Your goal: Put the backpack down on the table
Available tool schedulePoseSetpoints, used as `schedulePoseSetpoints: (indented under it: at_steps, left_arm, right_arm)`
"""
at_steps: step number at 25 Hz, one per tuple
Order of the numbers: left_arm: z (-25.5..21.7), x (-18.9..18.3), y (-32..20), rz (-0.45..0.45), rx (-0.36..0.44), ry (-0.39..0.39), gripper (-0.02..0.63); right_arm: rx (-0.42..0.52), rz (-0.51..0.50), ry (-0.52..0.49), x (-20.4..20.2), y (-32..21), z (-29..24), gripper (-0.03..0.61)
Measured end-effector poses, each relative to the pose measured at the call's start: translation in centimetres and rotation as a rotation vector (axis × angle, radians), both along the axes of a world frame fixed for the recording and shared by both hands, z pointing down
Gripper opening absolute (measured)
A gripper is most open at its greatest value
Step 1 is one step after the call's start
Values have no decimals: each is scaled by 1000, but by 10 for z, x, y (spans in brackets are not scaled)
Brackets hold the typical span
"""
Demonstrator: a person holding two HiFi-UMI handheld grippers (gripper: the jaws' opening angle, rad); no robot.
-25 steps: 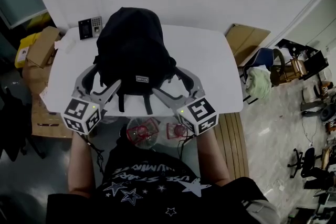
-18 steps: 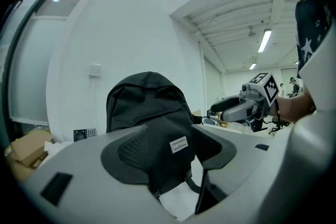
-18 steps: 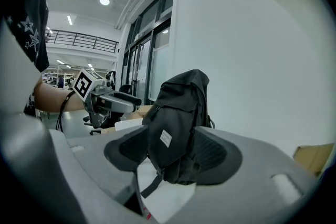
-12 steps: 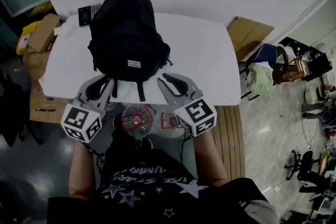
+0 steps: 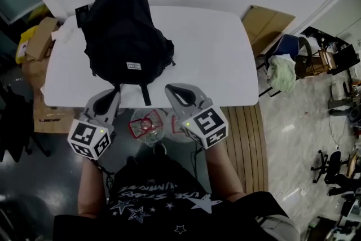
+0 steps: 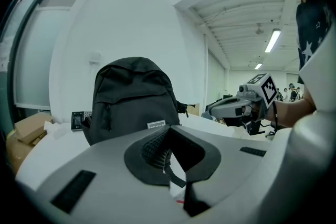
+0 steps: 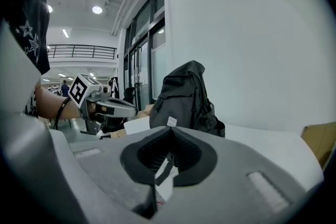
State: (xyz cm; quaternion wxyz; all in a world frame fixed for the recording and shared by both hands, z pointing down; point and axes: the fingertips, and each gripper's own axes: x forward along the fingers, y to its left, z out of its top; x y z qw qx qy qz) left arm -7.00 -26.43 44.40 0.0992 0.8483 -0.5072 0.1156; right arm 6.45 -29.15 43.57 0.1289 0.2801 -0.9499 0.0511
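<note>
The black backpack (image 5: 124,36) stands upright on the far-left part of the white table (image 5: 208,59), with a strap hanging over the near edge. My left gripper (image 5: 111,95) is at the near edge, short of the backpack and apart from it. My right gripper (image 5: 171,89) is beside it to the right. Both have just been closing and now stand shut with nothing between the jaws. The left gripper view shows its tips (image 6: 167,128) together below the backpack (image 6: 134,97). The right gripper view shows its tips (image 7: 170,129) together, the backpack (image 7: 184,97) beyond.
A small dark device (image 5: 80,10) lies at the table's far-left corner behind the backpack. Cardboard boxes (image 5: 36,45) are stacked left of the table. More cardboard (image 5: 265,36) and a chair with cloth (image 5: 282,73) stand to the right. Red-and-clear items (image 5: 146,124) lie under the near edge.
Both grippers have drawn back from the backpack's sides toward the table's near edge, and their wide jaws have closed. The backpack stays standing on the table.
</note>
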Motion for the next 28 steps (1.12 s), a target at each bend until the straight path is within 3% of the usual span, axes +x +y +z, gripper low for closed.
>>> schedulePoseSetpoints:
  at_steps: [7, 15, 28]
  left_arm:
    - [13, 12, 1, 55, -16, 12, 8]
    - [15, -14, 40, 58, -24, 65, 8]
    - [12, -35, 129, 93, -26, 85, 8]
  right_arm:
    - [-36, 21, -63, -4, 0, 6, 0]
    - [-29, 53, 40, -30, 37, 14, 0]
    - [19, 42, 105, -56, 130, 2, 0]
